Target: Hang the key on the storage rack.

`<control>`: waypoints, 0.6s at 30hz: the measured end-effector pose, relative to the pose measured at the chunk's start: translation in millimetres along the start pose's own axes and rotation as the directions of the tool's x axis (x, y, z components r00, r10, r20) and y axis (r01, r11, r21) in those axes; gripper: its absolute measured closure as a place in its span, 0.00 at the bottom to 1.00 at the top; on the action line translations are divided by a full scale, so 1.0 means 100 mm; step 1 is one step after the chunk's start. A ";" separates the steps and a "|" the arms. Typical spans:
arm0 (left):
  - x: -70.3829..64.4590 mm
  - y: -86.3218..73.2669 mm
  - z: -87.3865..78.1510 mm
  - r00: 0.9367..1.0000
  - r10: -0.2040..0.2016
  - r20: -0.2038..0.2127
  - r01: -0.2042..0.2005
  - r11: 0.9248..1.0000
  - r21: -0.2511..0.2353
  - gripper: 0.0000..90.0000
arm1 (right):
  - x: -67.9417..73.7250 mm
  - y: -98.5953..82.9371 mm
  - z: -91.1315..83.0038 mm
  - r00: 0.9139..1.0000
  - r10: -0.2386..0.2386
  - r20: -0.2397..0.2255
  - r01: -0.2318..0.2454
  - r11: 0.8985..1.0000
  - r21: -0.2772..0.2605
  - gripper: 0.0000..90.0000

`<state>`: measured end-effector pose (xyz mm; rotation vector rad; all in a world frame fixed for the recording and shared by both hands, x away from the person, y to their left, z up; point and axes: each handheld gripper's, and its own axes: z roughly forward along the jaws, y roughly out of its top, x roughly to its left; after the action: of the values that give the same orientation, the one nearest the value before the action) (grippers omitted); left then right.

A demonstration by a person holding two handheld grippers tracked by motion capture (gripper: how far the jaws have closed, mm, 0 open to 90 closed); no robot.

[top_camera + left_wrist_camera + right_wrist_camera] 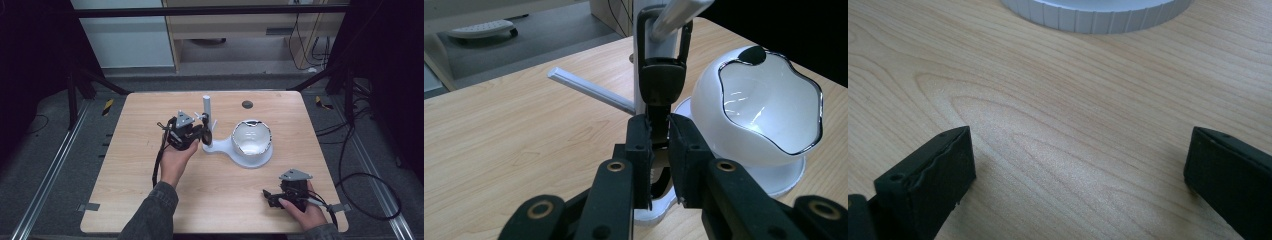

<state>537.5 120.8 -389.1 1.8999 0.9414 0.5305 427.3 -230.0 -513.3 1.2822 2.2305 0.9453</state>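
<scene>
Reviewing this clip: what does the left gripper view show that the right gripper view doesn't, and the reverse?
Left gripper view alone: the left gripper shut on a black carabiner clip hooked over a peg of the white stand's post, beside the white bowl.
Right gripper view alone: the right gripper, jaws wide apart over bare wood, holding nothing.
Both: the wooden table and the stand's white base.

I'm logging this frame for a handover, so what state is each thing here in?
left gripper: shut on the black carabiner clip.
black carabiner clip: looped over a peg of the white stand, hanging upright.
white stand: upright on the table.
white bowl: seated on the stand's round base, tilted, empty.
right gripper: open, jaws wide apart over bare wood, holding nothing.
</scene>
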 end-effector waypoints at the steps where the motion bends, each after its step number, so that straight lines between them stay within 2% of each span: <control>1: 0.00 0.00 0.00 1.000 0.000 0.001 0.000 1.000 0.002 0.88 | 0.00 0.00 0.00 1.000 0.000 0.000 0.000 1.000 0.000 0.00; 12: 0.00 -0.01 -0.02 1.000 0.002 -0.006 -0.002 1.000 0.001 0.85 | 0.00 0.00 0.00 1.000 0.000 -0.001 0.000 1.000 0.000 0.00; 18: -0.02 -0.04 -0.04 1.000 0.005 -0.023 -0.005 1.000 -0.004 0.78 | 0.00 0.00 0.00 1.000 0.000 -0.001 0.000 1.000 0.000 0.00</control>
<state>532.4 122.5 -390.6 1.8969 0.9504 0.5579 427.2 -229.9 -513.3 1.2823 2.2308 0.9467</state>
